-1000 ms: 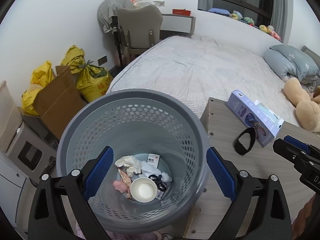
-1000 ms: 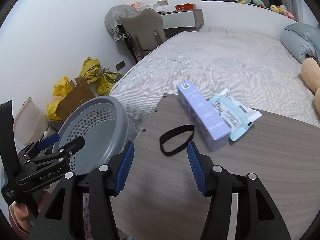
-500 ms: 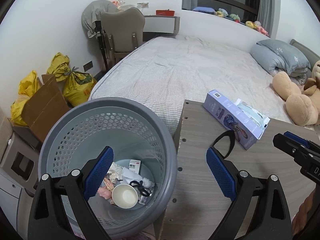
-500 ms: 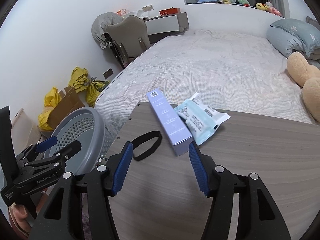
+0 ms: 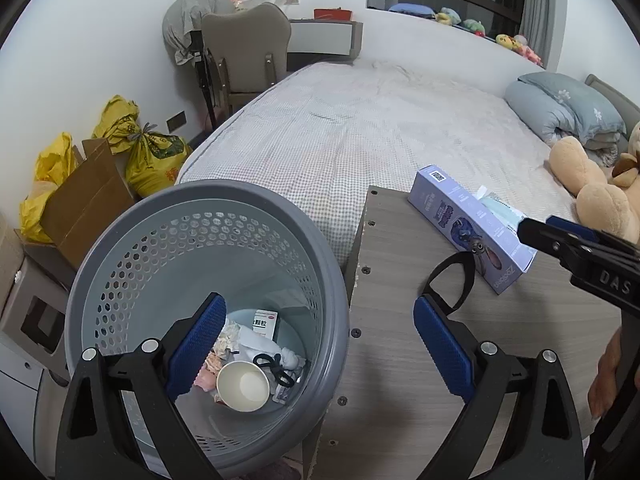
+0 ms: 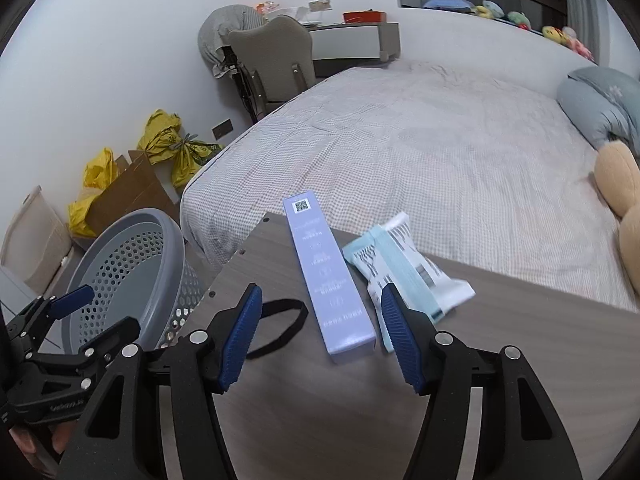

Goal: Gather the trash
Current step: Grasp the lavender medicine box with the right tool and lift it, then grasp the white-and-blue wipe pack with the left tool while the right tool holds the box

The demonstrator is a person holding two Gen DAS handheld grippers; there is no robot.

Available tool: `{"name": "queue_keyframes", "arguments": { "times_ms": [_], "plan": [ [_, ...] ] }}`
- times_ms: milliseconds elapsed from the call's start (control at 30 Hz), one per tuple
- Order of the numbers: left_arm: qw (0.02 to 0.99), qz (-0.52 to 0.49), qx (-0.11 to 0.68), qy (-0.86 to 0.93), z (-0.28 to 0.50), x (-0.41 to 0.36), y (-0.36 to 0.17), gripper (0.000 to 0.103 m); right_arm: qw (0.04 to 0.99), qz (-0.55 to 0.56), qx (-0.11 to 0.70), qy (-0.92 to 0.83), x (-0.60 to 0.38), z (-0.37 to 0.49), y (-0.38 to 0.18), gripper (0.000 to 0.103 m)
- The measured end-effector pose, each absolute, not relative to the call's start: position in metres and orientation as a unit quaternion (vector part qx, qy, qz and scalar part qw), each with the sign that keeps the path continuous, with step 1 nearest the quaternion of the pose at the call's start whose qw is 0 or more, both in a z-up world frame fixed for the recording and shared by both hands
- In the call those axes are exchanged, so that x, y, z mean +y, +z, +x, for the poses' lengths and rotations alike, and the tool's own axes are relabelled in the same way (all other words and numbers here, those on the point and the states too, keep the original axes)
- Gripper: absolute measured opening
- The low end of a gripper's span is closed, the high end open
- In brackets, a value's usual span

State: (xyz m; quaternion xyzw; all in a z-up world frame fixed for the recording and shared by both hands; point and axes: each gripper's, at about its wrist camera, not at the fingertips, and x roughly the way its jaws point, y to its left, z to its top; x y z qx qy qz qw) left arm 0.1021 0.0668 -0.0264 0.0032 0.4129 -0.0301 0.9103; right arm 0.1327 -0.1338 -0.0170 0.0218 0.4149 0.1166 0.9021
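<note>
Hovering wide-open, empty right tongs (image 6: 320,334) over purple box (image 6: 328,276), left tongs (image 5: 316,346) gaping above bin (image 5: 132,248)

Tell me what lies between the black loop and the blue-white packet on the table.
The purple box lies between the black loop and the packet, seen in the right wrist view.

The right tongs (image 6: 320,336) hang wide open over the near part of the table (image 6: 520,360), holding nothing. Between their tips lies a long purple box (image 6: 328,276), running from the table's far edge toward the camera. A pale blue packet (image 6: 404,276) touches its right side. A black band (image 6: 276,328) lies by the left edge. Off that edge stands a grey basket (image 6: 132,276), with the left tongs (image 6: 80,316) beside it.
</note>
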Motion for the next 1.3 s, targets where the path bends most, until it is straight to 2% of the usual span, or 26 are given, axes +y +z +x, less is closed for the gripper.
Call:
{"name": "queue_keyframes", "arguments": {
  "times_ms": [467, 700, 967, 1300],
  "plan": [
    [0.909, -0.004, 0.416, -0.022, 0.101, 0.076, -0.029, 0.093, 0.881, -0.031, 0.455, 0.124, -0.113, 0.179, -0.049, 0.058],
    [0.909, -0.005, 0.416, -0.021, 0.101, 0.076, -0.028, 0.093, 0.866, -0.029, 0.481, 0.137, -0.106, 0.190, -0.063, 0.032],
    [0.909, -0.005, 0.416, -0.026, 0.100, 0.074, -0.028, 0.093, 0.879, 0.016, 0.453, 0.148, -0.117, 0.158, -0.039, 0.031],
    [0.901, 0.006, 0.429, -0.062, 0.101, 0.041, -0.035, 0.093, 0.902, 0.099, 0.412, 0.082, -0.190, 0.079, -0.009, 0.031]
  ]
}}
